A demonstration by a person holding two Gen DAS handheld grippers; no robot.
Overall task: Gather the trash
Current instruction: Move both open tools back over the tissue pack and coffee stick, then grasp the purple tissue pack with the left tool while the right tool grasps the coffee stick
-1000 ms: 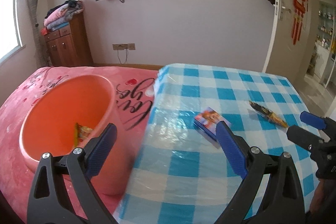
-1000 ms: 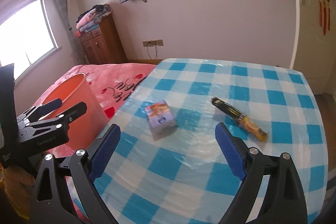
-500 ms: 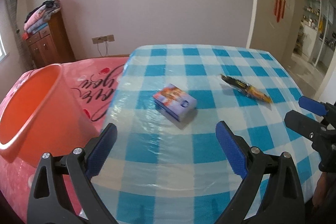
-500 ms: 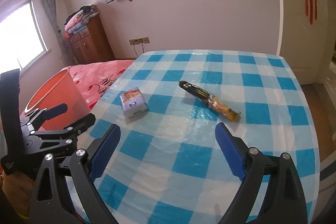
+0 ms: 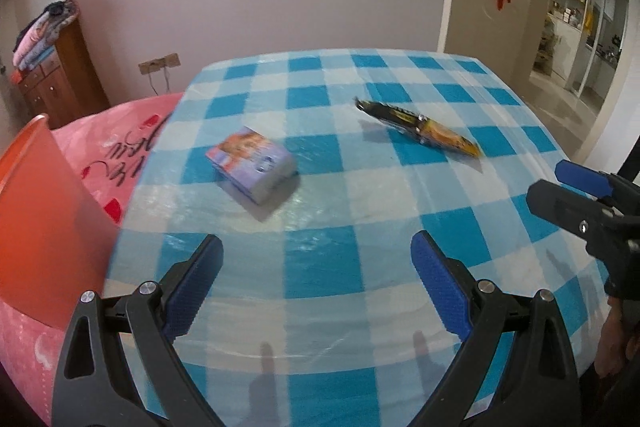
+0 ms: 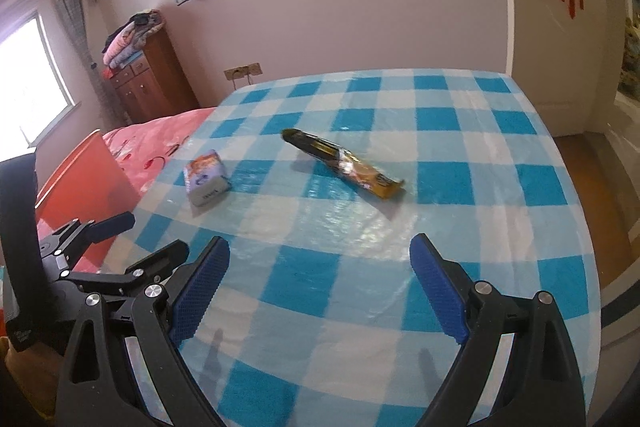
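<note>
A small tissue pack point(image 5: 253, 162) point(image 6: 207, 177) with a printed top lies on the blue-checked tablecloth point(image 5: 360, 211) point(image 6: 460, 155). To its right lies a long black-and-yellow snack wrapper point(image 5: 418, 127) point(image 6: 345, 163). An orange bucket point(image 5: 44, 223) point(image 6: 78, 183) stands at the table's left edge. My left gripper point(image 5: 316, 287) is open over the near part of the table, short of the pack. My right gripper point(image 6: 320, 287) is open too, nearer than the wrapper. Each gripper shows in the other's view, the right gripper point(image 5: 576, 191) at the right edge, the left gripper point(image 6: 132, 235) at the lower left.
A pink printed cover point(image 5: 120, 139) point(image 6: 160, 139) spreads left of the table, behind the bucket. A wooden cabinet point(image 5: 56, 75) point(image 6: 152, 83) with folded blankets stands by the far wall. A door point(image 6: 560, 27) and an open doorway point(image 5: 580, 27) are on the right.
My left gripper has swung right, away from the bucket's inside, and now faces the tissue pack and wrapper. My right gripper has turned toward the wrapper and come closer.
</note>
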